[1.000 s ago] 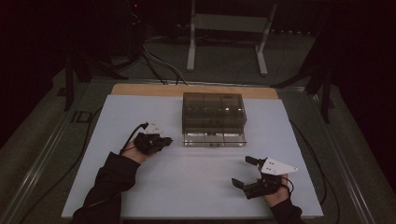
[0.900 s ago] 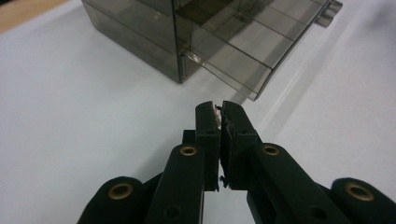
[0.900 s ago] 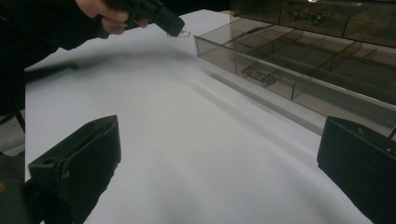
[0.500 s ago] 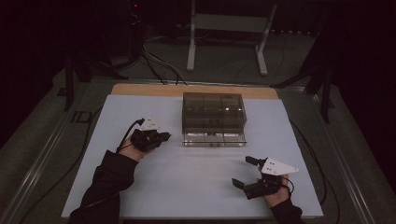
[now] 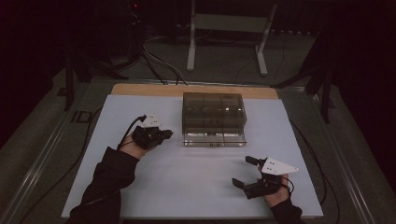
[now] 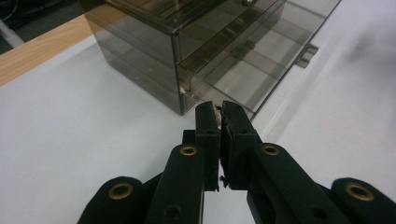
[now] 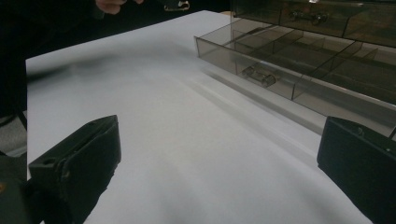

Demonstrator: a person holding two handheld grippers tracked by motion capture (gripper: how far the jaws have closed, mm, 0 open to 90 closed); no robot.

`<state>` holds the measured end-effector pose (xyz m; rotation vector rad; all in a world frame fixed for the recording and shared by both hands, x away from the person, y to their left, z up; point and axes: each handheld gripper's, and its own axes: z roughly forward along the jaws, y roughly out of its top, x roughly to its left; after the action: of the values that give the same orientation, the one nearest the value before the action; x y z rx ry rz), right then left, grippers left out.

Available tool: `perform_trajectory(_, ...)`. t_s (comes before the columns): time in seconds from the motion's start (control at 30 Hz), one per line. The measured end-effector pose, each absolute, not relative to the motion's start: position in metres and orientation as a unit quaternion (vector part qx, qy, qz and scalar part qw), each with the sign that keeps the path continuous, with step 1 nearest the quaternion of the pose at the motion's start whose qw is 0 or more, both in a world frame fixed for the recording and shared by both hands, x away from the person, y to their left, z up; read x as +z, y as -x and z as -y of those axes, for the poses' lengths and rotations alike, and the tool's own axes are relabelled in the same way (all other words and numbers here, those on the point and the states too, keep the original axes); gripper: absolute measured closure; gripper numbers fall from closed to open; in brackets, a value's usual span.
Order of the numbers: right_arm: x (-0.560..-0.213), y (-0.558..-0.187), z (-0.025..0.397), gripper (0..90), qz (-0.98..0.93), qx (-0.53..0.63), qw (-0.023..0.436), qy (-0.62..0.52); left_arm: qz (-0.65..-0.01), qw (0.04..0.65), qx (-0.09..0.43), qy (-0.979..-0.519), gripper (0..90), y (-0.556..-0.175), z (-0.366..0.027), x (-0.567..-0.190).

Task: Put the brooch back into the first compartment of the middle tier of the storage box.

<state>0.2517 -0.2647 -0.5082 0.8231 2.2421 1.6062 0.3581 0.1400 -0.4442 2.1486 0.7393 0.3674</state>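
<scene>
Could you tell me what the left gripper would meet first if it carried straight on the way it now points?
Most likely the near corner of the smoky clear drawer cabinet: the shut left gripper aims at it, above the white table. Depth is uncertain.

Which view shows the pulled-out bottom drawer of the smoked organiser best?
The right gripper view: the open drawer shows its dividers and a small metal item inside. The high view shows it small and dim. The left gripper view shows its near front corner past the shut tongs.
</scene>
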Motion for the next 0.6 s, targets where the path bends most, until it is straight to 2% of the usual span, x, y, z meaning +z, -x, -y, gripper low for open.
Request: perform_trajectory(0.6,-0.508,-0.251,0.265,0.0,-0.773,0.553,0.133,-0.282,-0.267,0.416,0.148,-0.857,87.5,-0.360,-0.122,-0.420)
